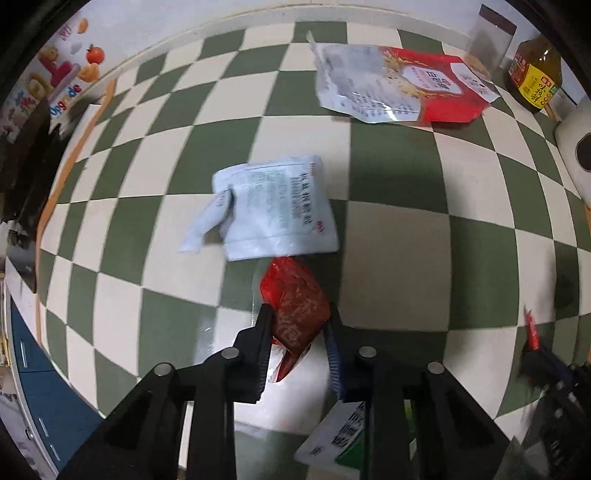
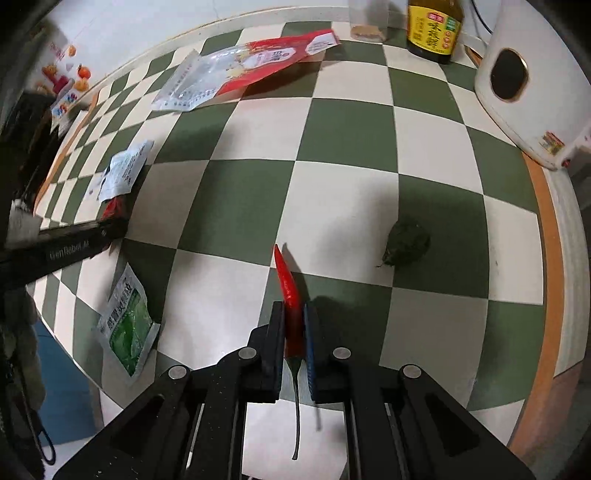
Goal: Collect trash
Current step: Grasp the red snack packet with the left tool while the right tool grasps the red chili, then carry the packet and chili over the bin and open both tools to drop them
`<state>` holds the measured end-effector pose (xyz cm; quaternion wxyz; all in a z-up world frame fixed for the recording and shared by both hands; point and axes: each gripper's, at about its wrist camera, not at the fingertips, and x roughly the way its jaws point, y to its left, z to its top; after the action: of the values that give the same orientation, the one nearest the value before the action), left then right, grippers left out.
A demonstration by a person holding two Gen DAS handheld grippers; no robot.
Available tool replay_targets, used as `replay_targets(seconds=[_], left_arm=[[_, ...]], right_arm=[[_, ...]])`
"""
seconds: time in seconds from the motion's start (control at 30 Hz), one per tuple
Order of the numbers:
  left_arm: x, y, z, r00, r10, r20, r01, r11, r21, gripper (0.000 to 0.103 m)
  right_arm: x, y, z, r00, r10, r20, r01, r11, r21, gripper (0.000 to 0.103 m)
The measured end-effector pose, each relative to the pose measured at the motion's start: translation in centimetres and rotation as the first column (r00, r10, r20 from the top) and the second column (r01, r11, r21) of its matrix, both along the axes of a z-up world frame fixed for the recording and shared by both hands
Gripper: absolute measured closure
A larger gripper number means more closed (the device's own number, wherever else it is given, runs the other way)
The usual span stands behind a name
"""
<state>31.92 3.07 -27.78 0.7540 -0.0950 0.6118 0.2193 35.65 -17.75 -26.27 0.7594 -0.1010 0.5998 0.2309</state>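
Note:
My left gripper (image 1: pixel 300 317) is shut on a crumpled red wrapper (image 1: pixel 293 306), held just above the checkered table (image 1: pixel 399 258). A pale blue sachet (image 1: pixel 275 210) lies right beyond it, and a large red and clear pouch (image 1: pixel 399 83) lies farther back. A green and white packet (image 1: pixel 332 439) lies under the left gripper. My right gripper (image 2: pixel 294 314) is shut on a red chili pepper (image 2: pixel 290 295), its stem hanging down. In the right wrist view I see the pouch (image 2: pixel 240 66), the sachet (image 2: pixel 123 171), the green packet (image 2: pixel 127 328) and the left gripper (image 2: pixel 66 247).
A dark green crumpled lump (image 2: pixel 406 242) lies right of the chili. A yellow-labelled sauce bottle (image 2: pixel 436 29), a clear jar (image 2: pixel 367 18) and a white appliance (image 2: pixel 524 81) stand at the back right. The table's orange edge (image 2: pixel 550 258) runs along the right.

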Motion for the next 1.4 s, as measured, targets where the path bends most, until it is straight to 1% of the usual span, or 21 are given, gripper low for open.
replay_targets(seconds=[0.07,0.17,0.27,0.37,0.43,0.53,0.6,0.67,0.73,0.77,0.83,0.9,0.93,1.0,1.03,1.1,1.17,1.2,1.23,1.3,1.4], left_arm=[[-1.2,0.0,0.8,1.0,0.005,0.019,-0.006,1.0,0.022,0.081],[-3.8,-0.7,2.7,0.998,0.0,0.062,-0.002,1.0,0.025,0.081],[-7.8,-1.9,4.9,0.994,-0.006,0.105,0.006,1.0,-0.003,0.081],[-11.8,-2.6,6.2,0.991,-0.04,0.131,0.045,0.998,-0.036,0.081],[-14.4,-2.9,6.5,0.987,-0.081,0.138,0.09,0.994,-0.056,0.081],[-18.9,-3.0,6.2,0.98,-0.144,0.14,0.161,0.98,-0.118,0.081],[-21.7,-3.1,5.4,0.972,-0.179,0.149,0.202,0.967,-0.158,0.081],[-24.5,-3.0,3.0,0.971,-0.195,0.135,0.22,0.954,-0.204,0.081],[-26.3,-2.9,-0.3,0.976,-0.199,0.087,0.215,0.94,-0.266,0.081],[-27.0,-3.0,-1.9,0.977,-0.203,0.059,0.211,0.932,-0.294,0.081],[-28.2,-3.5,-5.9,0.975,-0.221,-0.015,0.201,0.91,-0.363,0.08],[-29.2,-4.1,-10.2,0.97,-0.228,-0.086,0.174,0.896,-0.409,0.08],[-29.6,-4.6,-13.1,0.962,-0.241,-0.126,0.164,0.885,-0.435,0.08],[-29.8,-5.0,-16.4,0.958,-0.236,-0.164,0.138,0.879,-0.456,0.08],[-29.7,-5.3,-18.5,0.952,-0.242,-0.185,0.13,0.872,-0.473,0.08],[-29.3,-5.7,-23.3,0.948,-0.236,-0.212,0.097,0.852,-0.514,0.08],[-28.8,-6.0,-27.2,0.944,-0.234,-0.231,0.085,0.852,-0.516,0.08],[-28.8,-6.0,-28.9,0.943,-0.228,-0.241,0.074,0.853,-0.517,0.08],[-28.5,-6.2,-30.9,0.942,-0.224,-0.25,0.063,0.849,-0.525,0.08],[-28.1,-6.7,-35.0,0.935,-0.23,-0.269,0.06,0.852,-0.52,0.08],[-28.6,-6.9,-38.9,0.925,-0.235,-0.298,0.053,0.857,-0.512,0.08]], right_arm=[[-0.9,-0.5,0.8,1.0,-0.027,0.005,0.027,0.999,0.02,0.093],[-1.8,-1.2,1.8,0.997,-0.07,0.01,0.07,0.996,0.058,0.093],[-3.7,-1.8,3.4,0.995,-0.096,0.019,0.094,0.99,0.104,0.093],[-6.7,-2.8,4.7,0.991,-0.136,-0.013,0.136,0.975,0.178,0.093],[-9.2,-3.4,5.3,0.986,-0.16,-0.037,0.164,0.963,0.213,0.093],[-14.7,-4.8,5.9,0.979,-0.199,-0.053,0.206,0.947,0.246,0.093],[-18.8,-5.3,5.7,0.973,-0.227,-0.051,0.232,0.94,0.249,0.093],[-22.5,-5.8,4.4,0.966,-0.252,-0.06,0.259,0.937,0.234,0.093],[-25.8,-6.3,2.1,0.957,-0.275,-0.094,0.289,0.936,0.203,0.093],[-27.6,-6.5,0.3,0.95,-0.289,-0.121,0.307,0.935,0.179,0.093],[-30.7,-7.0,-3.8,0.93,-0.314,-0.192,0.341,0.931,0.131,0.093],[-33.3,-7.4,-8.6,0.903,-0.336,-0.266,0.367,0.927,0.076,0.093],[-34.1,-7.5,-10.6,0.892,-0.342,-0.296,0.374,0.925,0.058,0.093],[-35.7,-7.7,-14.9,0.87,-0.357,-0.339,0.386,0.922,0.018,0.093],[-36.1,-7.7,-16.4,0.868,-0.358,-0.345,0.383,0.924,0.007,0.093],[-36.7,-7.7,-20.8,0.864,-0.362,-0.35,0.382,0.924,-0.013,0.093],[-36.7,-7.9,-24.6,0.851,-0.379,-0.364,0.399,0.917,-0.02,0.093],[-36.7,-8.0,-27.4,0.838,-0.396,-0.375,0.414,0.91,-0.034,0.093],[-36.6,-8.0,-29.0,0.833,-0.401,-0.38,0.419,0.907,-0.038,0.093],[-36.4,-7.9,-33.5,0.831,-0.408,-0.379,0.42,0.906,-0.054,0.093],[-36.2,-7.5,-38.9,0.82,-0.409,-0.401,0.419,0.906,-0.067,0.093]])
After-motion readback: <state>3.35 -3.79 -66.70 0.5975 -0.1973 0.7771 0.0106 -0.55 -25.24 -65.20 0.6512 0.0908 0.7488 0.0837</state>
